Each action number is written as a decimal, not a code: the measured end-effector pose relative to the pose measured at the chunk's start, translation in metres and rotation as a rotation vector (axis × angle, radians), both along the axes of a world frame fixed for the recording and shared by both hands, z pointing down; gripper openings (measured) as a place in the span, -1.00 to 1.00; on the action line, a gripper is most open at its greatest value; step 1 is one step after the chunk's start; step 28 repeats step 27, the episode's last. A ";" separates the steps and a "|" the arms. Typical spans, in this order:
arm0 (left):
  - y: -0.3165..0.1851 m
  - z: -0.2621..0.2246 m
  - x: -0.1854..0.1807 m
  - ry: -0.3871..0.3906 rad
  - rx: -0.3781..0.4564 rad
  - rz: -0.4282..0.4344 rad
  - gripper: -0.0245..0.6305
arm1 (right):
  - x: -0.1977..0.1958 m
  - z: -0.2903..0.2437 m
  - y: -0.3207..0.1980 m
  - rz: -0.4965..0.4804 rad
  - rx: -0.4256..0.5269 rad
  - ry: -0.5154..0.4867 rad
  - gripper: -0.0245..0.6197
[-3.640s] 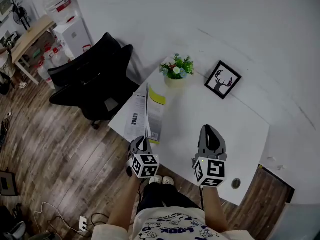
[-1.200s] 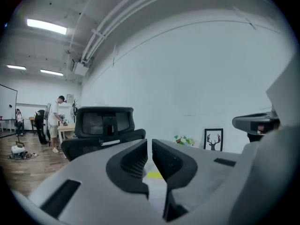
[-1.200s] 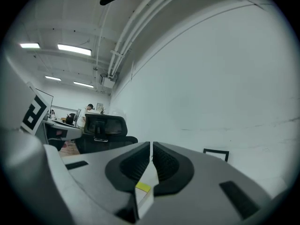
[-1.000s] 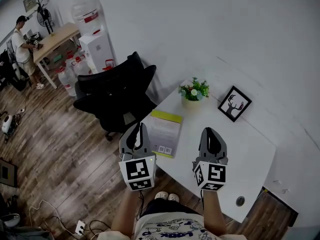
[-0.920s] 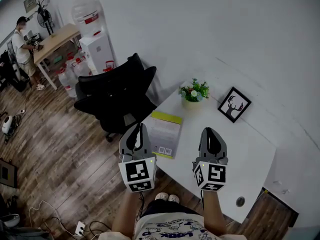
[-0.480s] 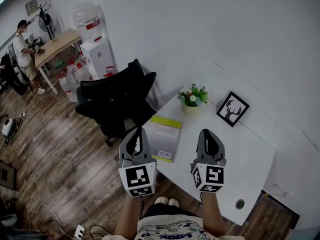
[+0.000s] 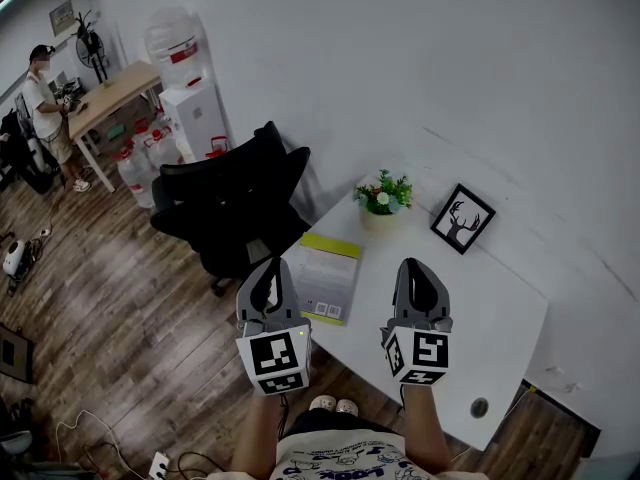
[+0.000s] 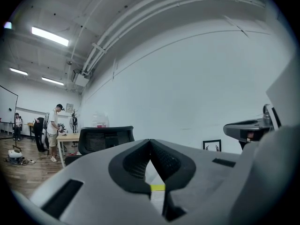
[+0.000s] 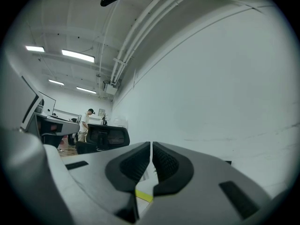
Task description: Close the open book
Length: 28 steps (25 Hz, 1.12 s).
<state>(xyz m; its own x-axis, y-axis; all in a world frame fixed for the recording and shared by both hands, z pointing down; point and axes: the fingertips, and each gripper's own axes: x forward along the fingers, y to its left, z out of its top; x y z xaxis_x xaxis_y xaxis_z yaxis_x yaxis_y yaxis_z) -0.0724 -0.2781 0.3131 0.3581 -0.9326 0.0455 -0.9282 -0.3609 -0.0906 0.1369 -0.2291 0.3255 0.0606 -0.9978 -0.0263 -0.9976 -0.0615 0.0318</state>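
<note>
Hovering at the white counter's (image 7: 485, 303) near edge, left claw (image 7: 271, 268) and right claw (image 7: 418, 271) are both pinched together, empty. Flat rectangular book (image 7: 326, 276), yellow-banded cover, lies closed just beyond left claw.

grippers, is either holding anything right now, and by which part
Nothing is held. The left gripper and right gripper are both shut and empty; the book lies closed on the table, in neither's jaws.
</note>
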 end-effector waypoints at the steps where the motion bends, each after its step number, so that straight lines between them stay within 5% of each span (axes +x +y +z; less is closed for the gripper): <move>1: 0.000 0.000 0.000 0.003 -0.001 0.000 -0.85 | 0.000 0.000 0.000 -0.001 -0.001 -0.002 -0.81; 28: 0.002 0.003 0.004 0.013 -0.017 0.009 -0.85 | 0.004 -0.001 0.002 0.008 -0.011 0.014 -0.81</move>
